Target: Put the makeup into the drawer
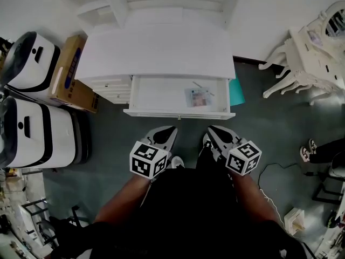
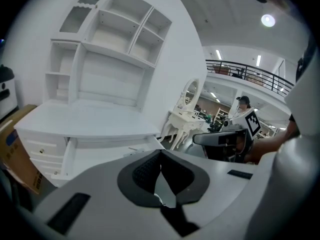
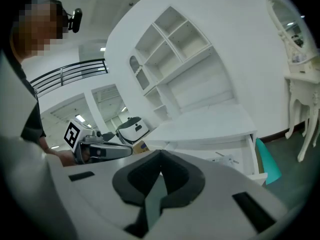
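Note:
The white desk [image 1: 161, 50] has its drawer [image 1: 178, 114] pulled open toward me. Inside the drawer, at its right side, lies a flat clear makeup packet [image 1: 198, 97], which also shows in the right gripper view [image 3: 225, 159]. Both grippers hang low in front of my body, short of the drawer front and apart from it. My left gripper [image 1: 171, 129] [image 2: 160, 153] is shut with nothing between its jaws. My right gripper [image 1: 211, 128] [image 3: 160, 154] is likewise shut and empty. Each one shows in the other's view, off to the side.
A cardboard box [image 1: 70, 74] and two white machines [image 1: 32, 58] [image 1: 38, 134] stand left of the desk. A teal panel [image 1: 236, 90] leans at its right. An ornate white dressing table [image 1: 315, 53] is at far right, with a cable [image 1: 275, 171] and someone's shoes [image 1: 310, 150] on the floor.

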`<state>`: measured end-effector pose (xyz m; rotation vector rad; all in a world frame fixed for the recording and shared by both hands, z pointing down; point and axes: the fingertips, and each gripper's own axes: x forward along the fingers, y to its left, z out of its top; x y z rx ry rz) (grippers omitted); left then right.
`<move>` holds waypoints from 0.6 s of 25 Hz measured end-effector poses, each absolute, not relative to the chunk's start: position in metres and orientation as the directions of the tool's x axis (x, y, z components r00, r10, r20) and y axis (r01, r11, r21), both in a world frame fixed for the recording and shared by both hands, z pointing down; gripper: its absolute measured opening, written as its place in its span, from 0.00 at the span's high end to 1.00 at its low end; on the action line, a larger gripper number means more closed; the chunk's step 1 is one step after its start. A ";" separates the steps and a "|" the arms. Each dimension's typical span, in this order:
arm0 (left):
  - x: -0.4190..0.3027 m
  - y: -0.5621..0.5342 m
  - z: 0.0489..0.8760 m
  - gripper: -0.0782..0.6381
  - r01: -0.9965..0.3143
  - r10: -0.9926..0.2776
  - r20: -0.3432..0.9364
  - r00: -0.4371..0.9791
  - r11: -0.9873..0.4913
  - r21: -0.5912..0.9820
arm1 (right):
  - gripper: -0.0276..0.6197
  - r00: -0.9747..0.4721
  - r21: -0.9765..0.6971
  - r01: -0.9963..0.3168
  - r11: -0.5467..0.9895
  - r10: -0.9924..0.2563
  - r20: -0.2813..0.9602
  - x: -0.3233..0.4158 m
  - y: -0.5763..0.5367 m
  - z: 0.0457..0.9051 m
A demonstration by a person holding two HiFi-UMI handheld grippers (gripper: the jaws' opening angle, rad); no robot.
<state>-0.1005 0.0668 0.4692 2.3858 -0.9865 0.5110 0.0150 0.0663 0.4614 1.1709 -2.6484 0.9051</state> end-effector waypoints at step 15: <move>-0.076 0.075 0.463 0.88 -0.793 -0.616 0.510 0.600 -0.544 0.276 | 0.91 -0.669 -0.504 -0.720 0.477 -0.670 0.321 0.079 0.066 0.460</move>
